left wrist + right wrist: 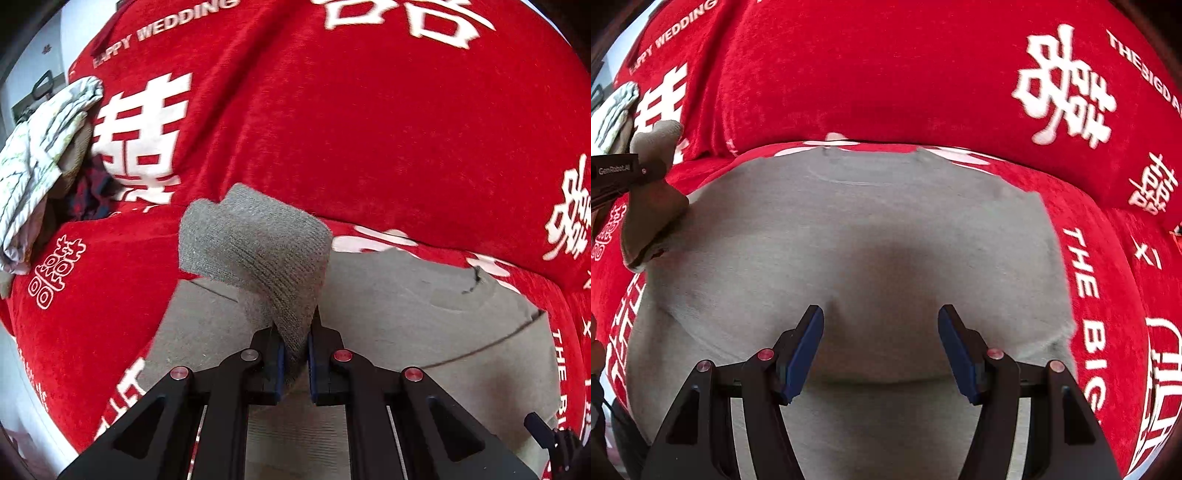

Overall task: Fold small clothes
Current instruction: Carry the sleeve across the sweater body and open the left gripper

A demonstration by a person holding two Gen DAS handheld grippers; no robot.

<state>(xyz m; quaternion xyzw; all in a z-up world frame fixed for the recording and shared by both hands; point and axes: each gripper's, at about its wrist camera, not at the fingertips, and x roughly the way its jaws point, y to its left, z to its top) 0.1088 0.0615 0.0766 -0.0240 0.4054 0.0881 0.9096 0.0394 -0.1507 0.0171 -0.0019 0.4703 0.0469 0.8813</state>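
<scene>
pile of clothes (40,155): 1 heap, far left of left gripper, on red cover (369,129)
left gripper (295,354): clamped on grey sleeve (255,243), lifted ahead of jaws
grey top (849,229): 1, flat under both grippers; likely soft, light, limp; take hem or sleeve edge
right gripper (881,350): jaws apart, nothing between, above top

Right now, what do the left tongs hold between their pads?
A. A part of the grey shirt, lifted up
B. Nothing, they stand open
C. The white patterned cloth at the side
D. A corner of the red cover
A: the left tongs are shut on a raised flap of the grey shirt, while the rest of the shirt lies flat on the red cover.
</scene>
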